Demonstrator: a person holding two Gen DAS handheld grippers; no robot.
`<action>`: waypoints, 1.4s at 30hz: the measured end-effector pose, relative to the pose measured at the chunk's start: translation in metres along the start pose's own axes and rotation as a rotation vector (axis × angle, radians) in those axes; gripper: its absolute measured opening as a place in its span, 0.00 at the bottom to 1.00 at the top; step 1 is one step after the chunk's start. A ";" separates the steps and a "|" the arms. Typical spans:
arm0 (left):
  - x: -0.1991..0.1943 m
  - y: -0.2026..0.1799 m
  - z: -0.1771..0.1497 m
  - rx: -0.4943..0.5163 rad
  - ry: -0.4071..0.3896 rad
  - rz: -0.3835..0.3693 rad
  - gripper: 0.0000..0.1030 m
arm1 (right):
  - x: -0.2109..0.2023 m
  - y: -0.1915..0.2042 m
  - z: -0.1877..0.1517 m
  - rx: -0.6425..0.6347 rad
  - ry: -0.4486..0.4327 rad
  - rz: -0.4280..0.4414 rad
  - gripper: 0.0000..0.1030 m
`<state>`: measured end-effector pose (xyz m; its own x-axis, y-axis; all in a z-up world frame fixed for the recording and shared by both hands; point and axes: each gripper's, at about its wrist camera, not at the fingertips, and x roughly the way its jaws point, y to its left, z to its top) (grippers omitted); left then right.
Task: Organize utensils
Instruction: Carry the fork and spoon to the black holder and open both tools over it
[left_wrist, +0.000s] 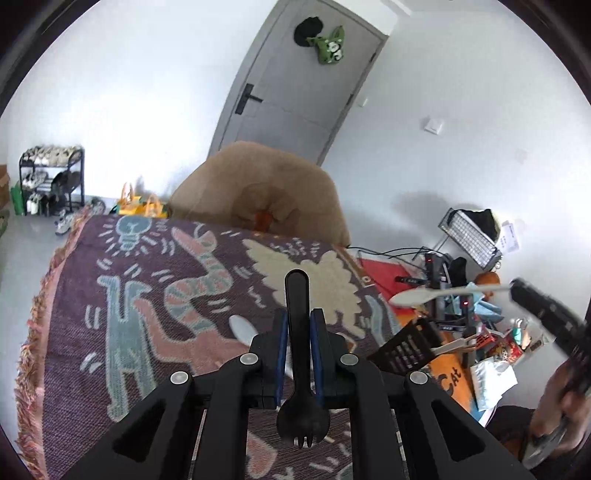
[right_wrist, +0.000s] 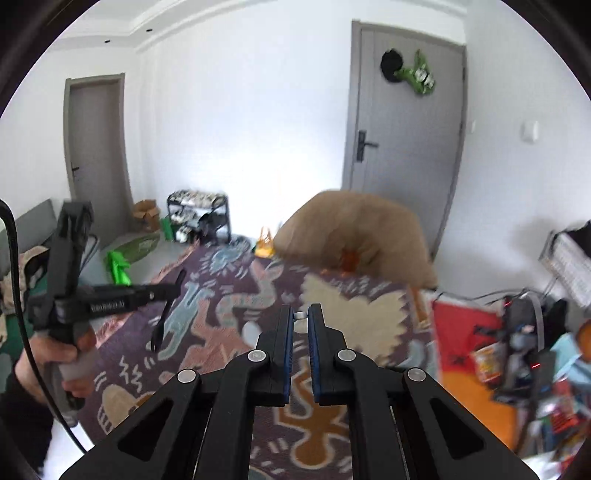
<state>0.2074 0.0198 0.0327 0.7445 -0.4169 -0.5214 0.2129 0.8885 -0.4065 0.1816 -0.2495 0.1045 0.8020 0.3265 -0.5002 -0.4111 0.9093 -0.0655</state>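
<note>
My left gripper (left_wrist: 298, 321) is shut on a black spork (left_wrist: 297, 295), handle pointing forward, tines toward the camera, held above the patterned blanket (left_wrist: 129, 295). It also shows in the right wrist view (right_wrist: 166, 314), hanging from the left gripper (right_wrist: 173, 291). My right gripper (right_wrist: 300, 314) is nearly closed on a thin white utensil whose end (right_wrist: 300, 315) shows between the pads. In the left wrist view this is a white spoon (left_wrist: 424, 295) held by the right gripper (left_wrist: 517, 288) at the right. A white spoon (left_wrist: 242, 328) lies on the blanket. A black slotted holder (left_wrist: 406, 349) with a white utensil stands at the right.
A tan cushion (left_wrist: 266, 192) sits at the blanket's far edge. Cluttered items, cables and an orange mat (left_wrist: 454, 373) lie on the floor at the right. A shoe rack (left_wrist: 51, 177) stands at the far left wall, a grey door (left_wrist: 295, 81) behind.
</note>
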 end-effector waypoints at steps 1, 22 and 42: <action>0.000 -0.004 0.001 0.005 -0.003 -0.005 0.12 | -0.009 -0.007 0.004 0.001 -0.005 -0.018 0.09; 0.033 -0.073 0.005 0.102 0.009 -0.101 0.12 | 0.021 -0.079 -0.029 0.062 0.178 -0.065 0.09; 0.068 -0.093 0.007 0.129 0.044 -0.125 0.12 | 0.096 -0.104 -0.059 0.154 0.322 0.032 0.10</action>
<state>0.2421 -0.0903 0.0404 0.6794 -0.5308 -0.5066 0.3830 0.8454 -0.3723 0.2757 -0.3285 0.0125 0.6022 0.2796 -0.7478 -0.3436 0.9362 0.0733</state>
